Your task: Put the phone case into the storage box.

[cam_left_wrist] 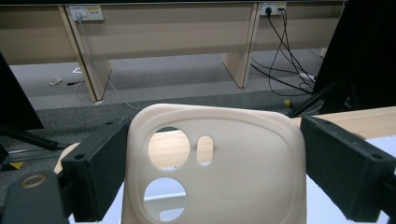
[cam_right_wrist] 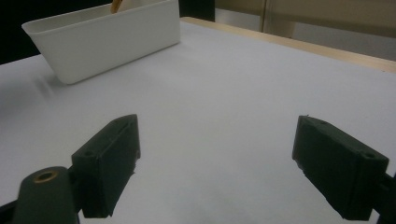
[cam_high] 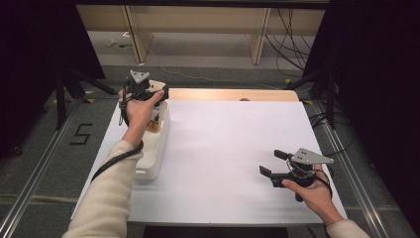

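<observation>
White tabletop [cam_high: 228, 148] spreads wide under me, with the white bin [cam_high: 157, 144] sitting at nine o'clock. Up at ten o'clock, above the bin's far end, my left gripper [cam_left_wrist: 212, 177] pinches a cream phone case [cam_left_wrist: 219, 172] by its sides. My right gripper [cam_high: 272, 162] idles at four o'clock, jaws spread, nothing between. I reckon the case is freshly lifted out; next, carry it clear and set it down.
</observation>
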`<state>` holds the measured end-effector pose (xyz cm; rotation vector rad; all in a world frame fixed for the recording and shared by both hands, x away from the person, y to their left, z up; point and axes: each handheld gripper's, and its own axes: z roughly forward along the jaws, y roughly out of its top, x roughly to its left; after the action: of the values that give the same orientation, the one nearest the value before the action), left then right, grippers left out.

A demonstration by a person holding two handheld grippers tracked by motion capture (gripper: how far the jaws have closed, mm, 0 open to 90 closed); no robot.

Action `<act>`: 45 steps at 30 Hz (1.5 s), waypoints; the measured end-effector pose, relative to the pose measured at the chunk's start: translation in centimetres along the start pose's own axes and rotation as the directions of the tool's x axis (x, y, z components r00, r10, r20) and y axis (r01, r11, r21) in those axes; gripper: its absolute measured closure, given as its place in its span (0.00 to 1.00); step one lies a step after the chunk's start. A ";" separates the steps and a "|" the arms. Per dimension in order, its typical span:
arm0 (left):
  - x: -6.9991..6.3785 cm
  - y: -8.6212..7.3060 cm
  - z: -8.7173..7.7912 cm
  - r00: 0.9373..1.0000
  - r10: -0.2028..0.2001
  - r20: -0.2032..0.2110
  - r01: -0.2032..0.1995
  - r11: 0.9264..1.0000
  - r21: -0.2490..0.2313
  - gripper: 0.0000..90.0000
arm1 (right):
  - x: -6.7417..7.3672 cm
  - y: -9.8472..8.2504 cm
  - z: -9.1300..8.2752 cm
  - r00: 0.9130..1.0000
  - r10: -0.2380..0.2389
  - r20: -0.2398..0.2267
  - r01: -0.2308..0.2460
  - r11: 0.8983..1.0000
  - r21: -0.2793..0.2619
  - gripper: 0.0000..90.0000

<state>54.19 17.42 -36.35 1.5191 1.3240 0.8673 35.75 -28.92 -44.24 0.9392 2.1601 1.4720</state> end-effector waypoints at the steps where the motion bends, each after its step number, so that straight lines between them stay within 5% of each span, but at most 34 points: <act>1: 0.0 0.0 0.0 1.000 0.002 0.000 -0.002 1.000 0.001 0.13 | 0.0 0.0 0.0 1.000 0.000 0.001 0.000 1.000 0.001 0.18; 45: 0.6 0.6 1.7 1.000 0.005 -0.009 -0.005 1.000 0.022 0.13 | 0.0 0.0 0.0 1.000 0.003 -0.003 -0.003 1.000 0.003 0.18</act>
<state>56.09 17.65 -36.38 1.5372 1.3408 0.8667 35.78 -28.92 -44.28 0.9415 2.1646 1.4734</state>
